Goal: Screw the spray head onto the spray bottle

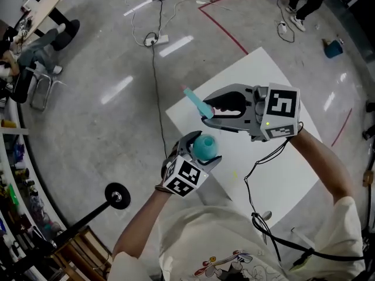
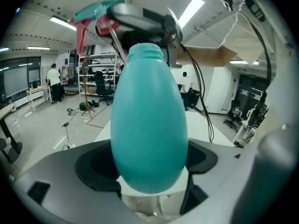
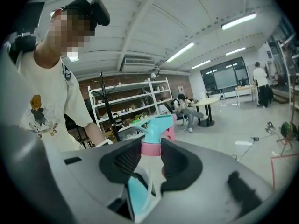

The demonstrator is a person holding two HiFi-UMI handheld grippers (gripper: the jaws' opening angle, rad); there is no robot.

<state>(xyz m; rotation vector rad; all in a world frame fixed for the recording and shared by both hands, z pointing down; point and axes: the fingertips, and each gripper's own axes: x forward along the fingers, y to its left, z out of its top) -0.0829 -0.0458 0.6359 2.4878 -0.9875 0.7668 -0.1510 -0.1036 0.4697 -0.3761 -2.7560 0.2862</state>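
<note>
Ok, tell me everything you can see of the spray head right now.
The spray head is teal plastic, with a pink screw collar and a thin clear dip tube hanging from it. The right gripper is shut on the collar and holds the head in the air, close by the open neck of the spray bottle, which the left gripper holds. It is not yet screwed on.

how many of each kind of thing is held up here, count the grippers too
spray bottle, teal: 1
spray head, teal with a pink collar: 1
grippers: 2 (left gripper shut on the bottle, right gripper shut on the head)
total: 4
</note>
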